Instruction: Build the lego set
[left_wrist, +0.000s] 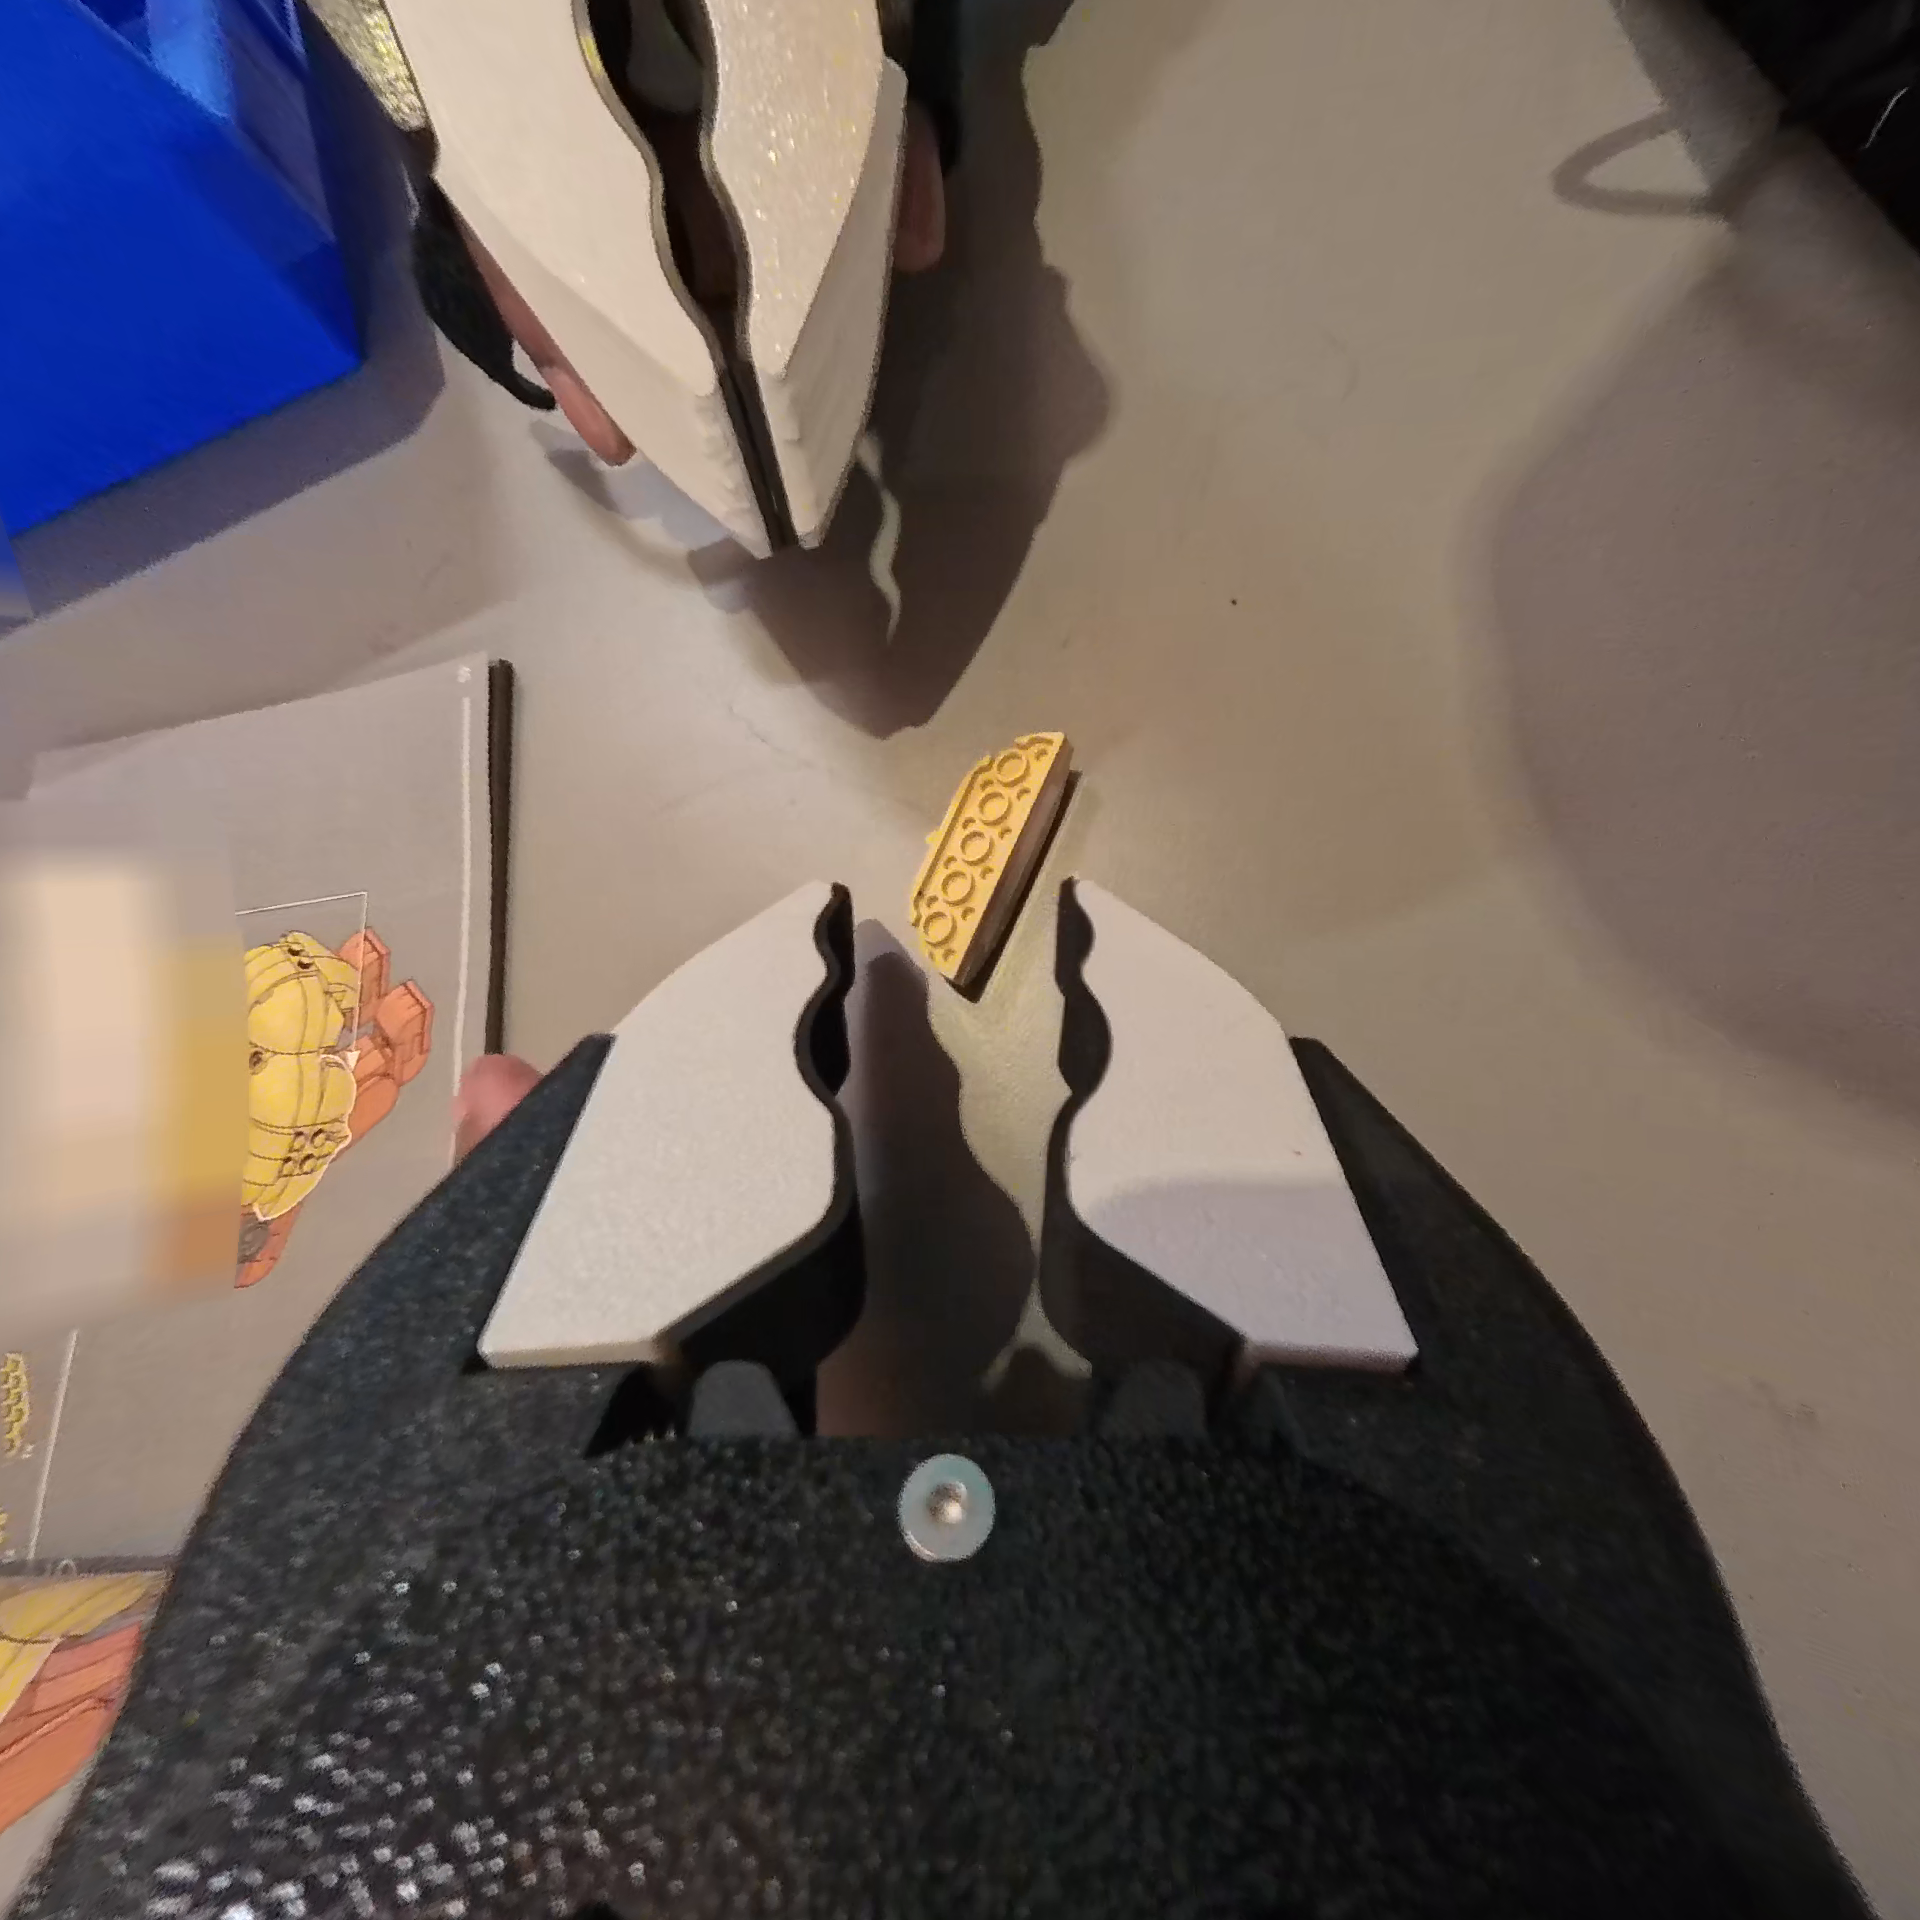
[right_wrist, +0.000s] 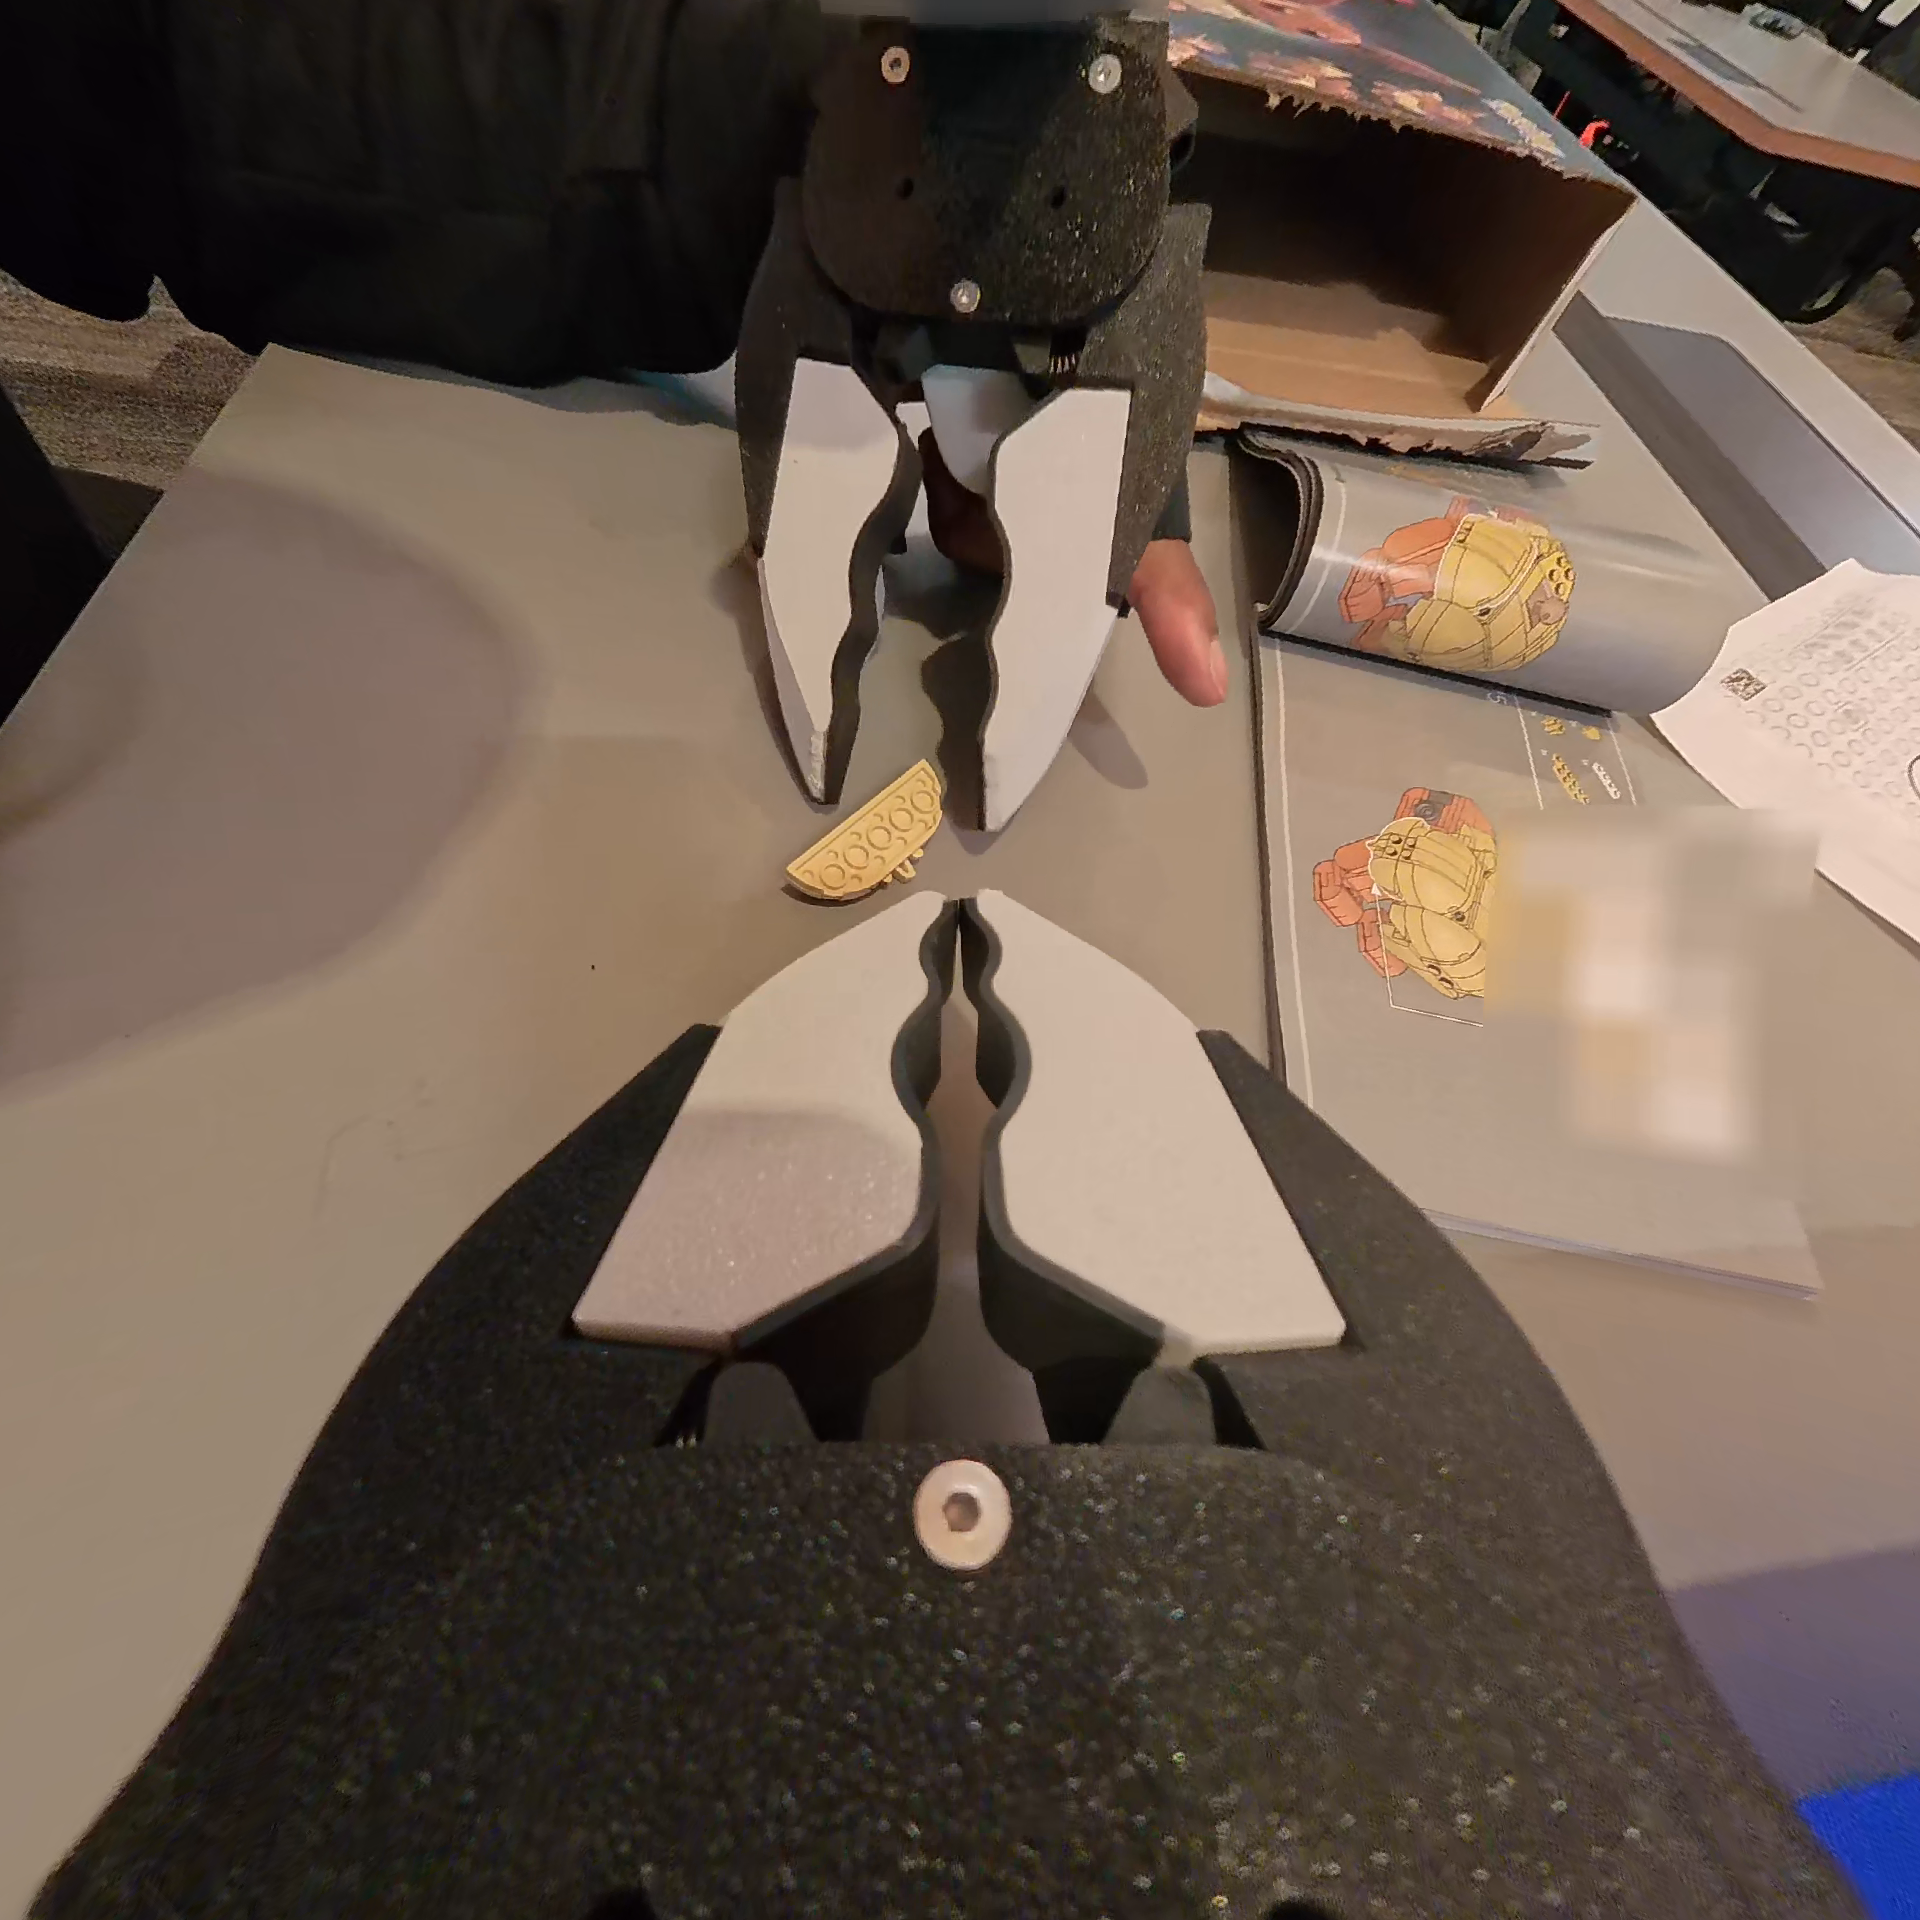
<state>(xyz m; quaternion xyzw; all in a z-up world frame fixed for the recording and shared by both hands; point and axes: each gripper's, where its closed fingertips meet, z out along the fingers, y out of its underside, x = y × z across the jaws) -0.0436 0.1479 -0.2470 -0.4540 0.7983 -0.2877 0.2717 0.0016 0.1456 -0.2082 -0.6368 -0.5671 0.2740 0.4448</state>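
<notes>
A yellow half-round toy brick plate (left_wrist: 987, 862) lies flat on the grey table (left_wrist: 1351, 623), underside up. My left gripper (left_wrist: 954, 886) is open, with its fingertips on either side of the plate's near end. There is a gap on both sides and neither pad presses on the plate. The right wrist view shows the same plate (right_wrist: 868, 831), with one end between the left gripper's (right_wrist: 906, 808) spread fingertips. My right gripper (right_wrist: 958, 902) is shut with nothing between its pads, its tips just short of the plate. In the left wrist view it (left_wrist: 784, 540) points down at the table beyond the plate.
An open building-instruction booklet (right_wrist: 1455, 1039) lies to the right in the right wrist view and to the left in the left wrist view (left_wrist: 260, 831). A blue bin (left_wrist: 156, 260), an open cardboard box (right_wrist: 1403, 291) and a printed paper sheet (right_wrist: 1818, 707) surround the work area. Left tips to right tips: about 6 cm.
</notes>
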